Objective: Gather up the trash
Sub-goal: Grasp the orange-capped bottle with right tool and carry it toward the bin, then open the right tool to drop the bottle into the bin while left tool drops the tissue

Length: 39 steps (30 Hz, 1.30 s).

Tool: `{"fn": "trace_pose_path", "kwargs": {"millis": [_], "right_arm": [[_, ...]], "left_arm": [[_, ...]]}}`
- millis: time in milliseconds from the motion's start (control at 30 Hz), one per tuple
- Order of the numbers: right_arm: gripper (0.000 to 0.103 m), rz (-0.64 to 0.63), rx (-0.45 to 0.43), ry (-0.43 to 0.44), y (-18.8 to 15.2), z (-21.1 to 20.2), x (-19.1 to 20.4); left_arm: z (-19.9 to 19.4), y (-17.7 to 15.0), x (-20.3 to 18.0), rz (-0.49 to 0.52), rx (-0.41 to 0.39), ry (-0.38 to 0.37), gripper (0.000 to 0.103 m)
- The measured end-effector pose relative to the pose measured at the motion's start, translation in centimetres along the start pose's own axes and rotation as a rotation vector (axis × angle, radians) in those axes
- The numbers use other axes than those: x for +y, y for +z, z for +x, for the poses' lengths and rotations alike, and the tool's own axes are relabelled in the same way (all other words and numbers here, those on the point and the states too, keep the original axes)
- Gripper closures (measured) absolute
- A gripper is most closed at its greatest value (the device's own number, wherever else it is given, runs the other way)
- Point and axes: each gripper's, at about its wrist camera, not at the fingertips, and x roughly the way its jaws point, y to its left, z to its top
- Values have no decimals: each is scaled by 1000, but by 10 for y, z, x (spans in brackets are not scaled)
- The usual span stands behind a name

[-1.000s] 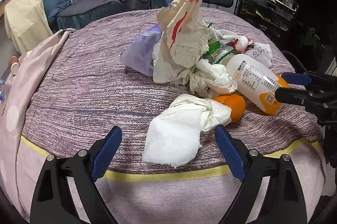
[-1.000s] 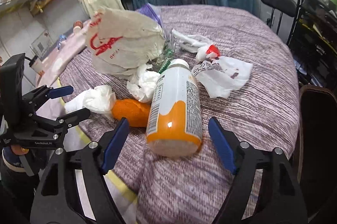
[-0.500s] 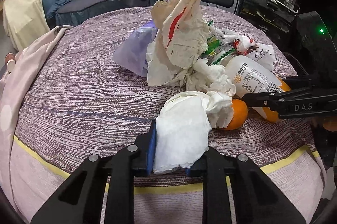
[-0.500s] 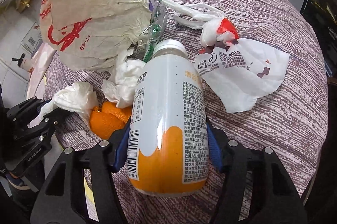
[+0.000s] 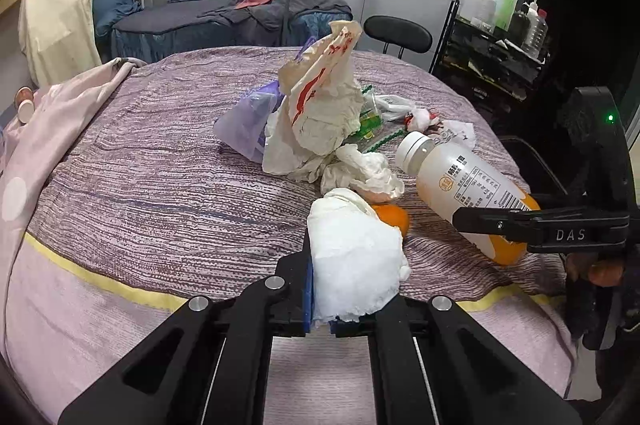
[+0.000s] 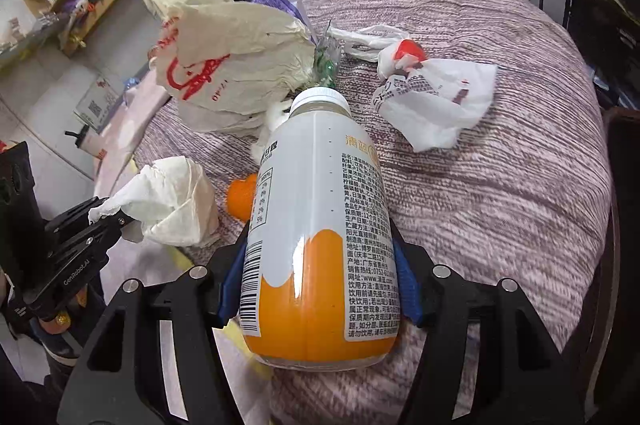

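Observation:
My left gripper (image 5: 320, 309) is shut on a crumpled white tissue (image 5: 354, 261) and holds it above the table's near edge; the tissue also shows in the right wrist view (image 6: 176, 201). My right gripper (image 6: 320, 281) is shut on a white and orange bottle (image 6: 320, 241), lifted off the cloth with its cap pointing away; it also shows in the left wrist view (image 5: 464, 185). An orange (image 5: 392, 219) lies on the table between them. A paper bag with red print (image 5: 324, 113), a purple bag (image 5: 248, 121) and more crumpled tissue (image 5: 364, 173) sit mid-table.
The round table has a purple striped cloth (image 5: 160, 185). A white printed plastic bag (image 6: 436, 97) and a knotted red-and-white bag (image 6: 400, 55) lie to the right. A black chair (image 5: 398, 33) and a shelf of bottles (image 5: 504, 25) stand behind.
Both grippers closed from open, the left on the tissue and the right on the bottle. Both have since lifted their loads off the cloth and drawn them back.

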Motion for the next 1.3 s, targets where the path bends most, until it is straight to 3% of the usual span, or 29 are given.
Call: {"fn": "trace_pose_path", "kwargs": {"millis": [233,500,867,1300], "right_arm": [[42,-22,-112,-37,-24,-33,11],[42,19,-231,-39,-47,-84,-7],[41,137,-349,-117,-71,-140,-64],[41,308,-389,-265,-98,-171,-151]], "left_arm": [[-20,1,-16,-35,-57,-72,97],[-28,6,-46,-30,-91,-151,97],[-17,12,-111,43,-85,-287,97],[18,22,-187,137,-20,-412,97]]}}
